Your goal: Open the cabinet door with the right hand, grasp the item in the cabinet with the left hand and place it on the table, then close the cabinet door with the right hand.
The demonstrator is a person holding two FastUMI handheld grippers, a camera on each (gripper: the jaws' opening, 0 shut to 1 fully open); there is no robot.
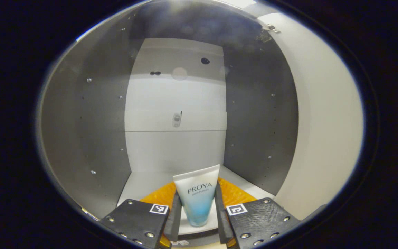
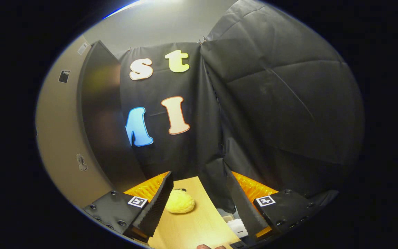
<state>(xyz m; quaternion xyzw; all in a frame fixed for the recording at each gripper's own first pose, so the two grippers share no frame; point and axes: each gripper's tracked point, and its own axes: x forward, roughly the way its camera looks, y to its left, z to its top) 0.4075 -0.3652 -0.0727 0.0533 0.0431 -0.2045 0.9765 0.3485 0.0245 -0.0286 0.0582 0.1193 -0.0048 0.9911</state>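
Observation:
A white tube (image 1: 197, 197) fading to blue at its lower end stands on the white floor (image 1: 140, 186) of the open cabinet, near the front. My left gripper (image 1: 197, 193) reaches into the cabinet, and its two fingers press against the tube's sides. The pale inner face of the cabinet door (image 1: 323, 121) is swung open at the right of the left gripper view. My right gripper (image 2: 198, 173) is open and holds nothing, hanging over a wooden table (image 2: 192, 224). Beside it at the left stands the dark edge of the door (image 2: 98, 114).
The cabinet has grey side walls (image 1: 92, 131) and a white back panel (image 1: 176, 103); a hinge (image 1: 266, 33) sits at the top right. A yellow bun-shaped object (image 2: 180, 202) lies on the table by my right gripper's left finger. Small white items (image 2: 237, 226) lie past the table's edge.

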